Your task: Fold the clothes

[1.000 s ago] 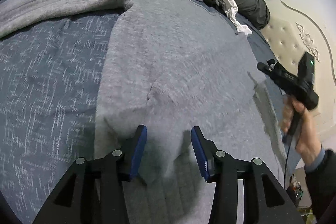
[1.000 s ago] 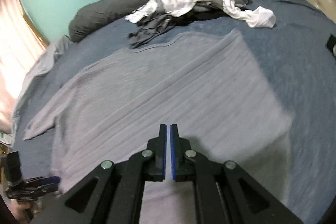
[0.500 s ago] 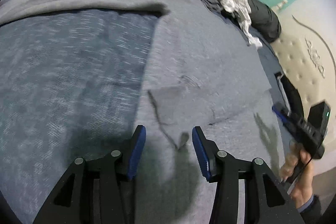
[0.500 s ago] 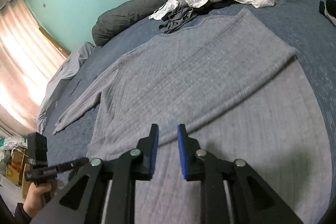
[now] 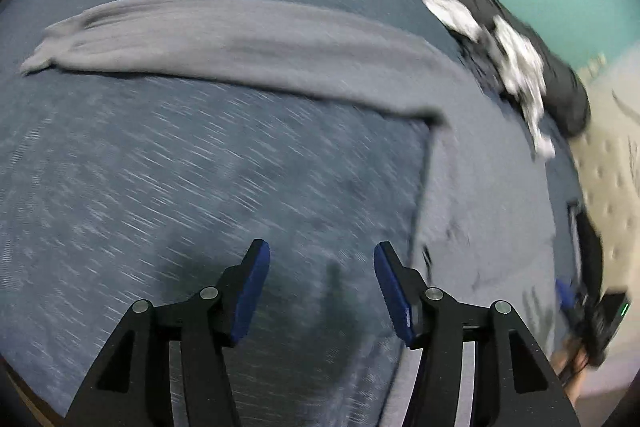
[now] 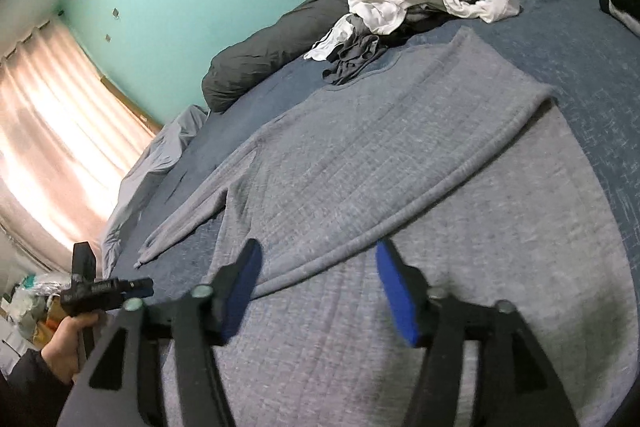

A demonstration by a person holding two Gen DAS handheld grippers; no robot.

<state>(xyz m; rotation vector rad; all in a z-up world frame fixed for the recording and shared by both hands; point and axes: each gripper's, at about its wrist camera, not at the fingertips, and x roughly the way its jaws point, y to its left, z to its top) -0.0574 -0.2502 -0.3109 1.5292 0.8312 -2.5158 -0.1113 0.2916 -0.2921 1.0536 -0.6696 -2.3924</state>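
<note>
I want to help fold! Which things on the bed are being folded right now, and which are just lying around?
Being folded:
- grey sweater, one side already folded over
- left gripper and right gripper, both opening, nothing between their jaws

Just lying around:
- pile of white and dark grey clothes
- dark grey duvet roll
- blue bedspread
- curtain

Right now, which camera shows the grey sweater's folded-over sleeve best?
The right wrist view: the folded sleeve lies sharp and whole across the grey sweater. The left wrist view is motion-blurred and shows only the other sleeve, stretched out on the blue bedspread.
</note>
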